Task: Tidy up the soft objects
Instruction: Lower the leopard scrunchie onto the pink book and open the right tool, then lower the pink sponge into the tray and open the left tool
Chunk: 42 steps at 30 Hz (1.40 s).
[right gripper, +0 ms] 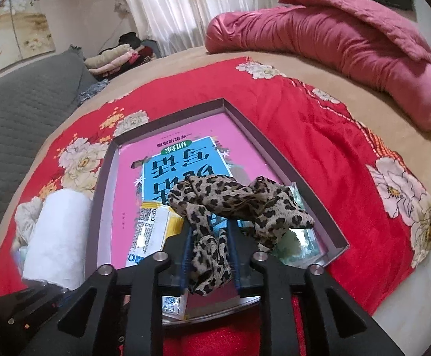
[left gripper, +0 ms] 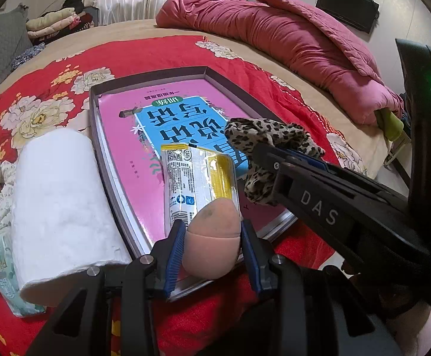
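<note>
left claw (left gripper: pixel 212 249): sponge (left gripper: pixel 212 237) | right claw (right gripper: pixel 209 255): scrunchie (right gripper: pixel 239 204) | beside tray (right gripper: pixel 277 151): roll (left gripper: pixel 61 201)

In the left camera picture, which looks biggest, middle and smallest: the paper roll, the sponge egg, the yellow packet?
1. Paper roll, clearly largest.
2. Yellow packet and sponge egg look alike; the egg sits nearer the camera, so unsure.

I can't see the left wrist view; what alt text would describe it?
A handheld tool grips a peach sponge over a shallow tray on a red floral bedspread. A second tool holds a leopard-print cloth; a white paper roll lies left.
</note>
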Each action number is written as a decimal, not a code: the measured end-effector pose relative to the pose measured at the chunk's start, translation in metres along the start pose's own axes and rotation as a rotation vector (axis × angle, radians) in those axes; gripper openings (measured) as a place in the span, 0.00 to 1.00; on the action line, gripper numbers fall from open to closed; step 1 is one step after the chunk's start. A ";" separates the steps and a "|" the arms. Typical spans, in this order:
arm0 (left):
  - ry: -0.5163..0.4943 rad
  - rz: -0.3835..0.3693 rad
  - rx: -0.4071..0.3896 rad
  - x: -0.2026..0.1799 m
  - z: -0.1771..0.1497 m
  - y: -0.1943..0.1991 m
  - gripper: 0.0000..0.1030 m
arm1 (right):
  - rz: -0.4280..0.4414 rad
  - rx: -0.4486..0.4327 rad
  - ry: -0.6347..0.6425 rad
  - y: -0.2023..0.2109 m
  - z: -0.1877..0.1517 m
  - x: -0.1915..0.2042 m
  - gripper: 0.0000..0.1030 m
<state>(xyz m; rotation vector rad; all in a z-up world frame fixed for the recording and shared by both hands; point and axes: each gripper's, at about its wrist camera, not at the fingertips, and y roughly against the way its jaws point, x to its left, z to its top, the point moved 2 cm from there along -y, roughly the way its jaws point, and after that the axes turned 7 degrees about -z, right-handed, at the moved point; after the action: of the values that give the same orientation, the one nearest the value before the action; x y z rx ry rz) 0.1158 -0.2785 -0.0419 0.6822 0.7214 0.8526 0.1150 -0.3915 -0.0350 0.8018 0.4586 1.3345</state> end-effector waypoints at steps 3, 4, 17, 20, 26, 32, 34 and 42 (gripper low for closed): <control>0.000 0.003 0.000 0.000 0.000 0.000 0.37 | 0.002 0.000 -0.006 0.000 0.000 -0.001 0.29; 0.002 0.003 0.000 0.001 0.000 0.000 0.37 | 0.001 0.001 -0.005 0.000 0.000 -0.001 0.30; 0.003 0.002 0.001 0.001 -0.001 -0.001 0.37 | 0.006 -0.152 -0.036 0.030 0.006 -0.005 0.51; 0.001 0.003 0.002 0.001 -0.001 -0.001 0.37 | -0.024 -0.227 -0.111 0.043 0.009 -0.020 0.59; -0.012 0.013 0.002 -0.003 0.001 -0.004 0.37 | -0.066 -0.213 -0.205 0.041 0.008 -0.042 0.61; -0.023 0.023 0.005 -0.006 0.002 -0.008 0.37 | -0.073 -0.221 -0.203 0.042 0.009 -0.042 0.62; -0.011 0.011 0.001 -0.004 0.002 -0.006 0.37 | -0.076 -0.222 -0.201 0.042 0.008 -0.041 0.62; 0.024 -0.028 -0.005 0.001 0.003 -0.002 0.39 | -0.074 -0.222 -0.215 0.042 0.008 -0.046 0.66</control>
<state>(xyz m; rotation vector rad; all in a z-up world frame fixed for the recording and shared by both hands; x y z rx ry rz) 0.1199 -0.2795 -0.0419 0.6572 0.7489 0.8374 0.0828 -0.4363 -0.0056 0.7257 0.1652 1.1912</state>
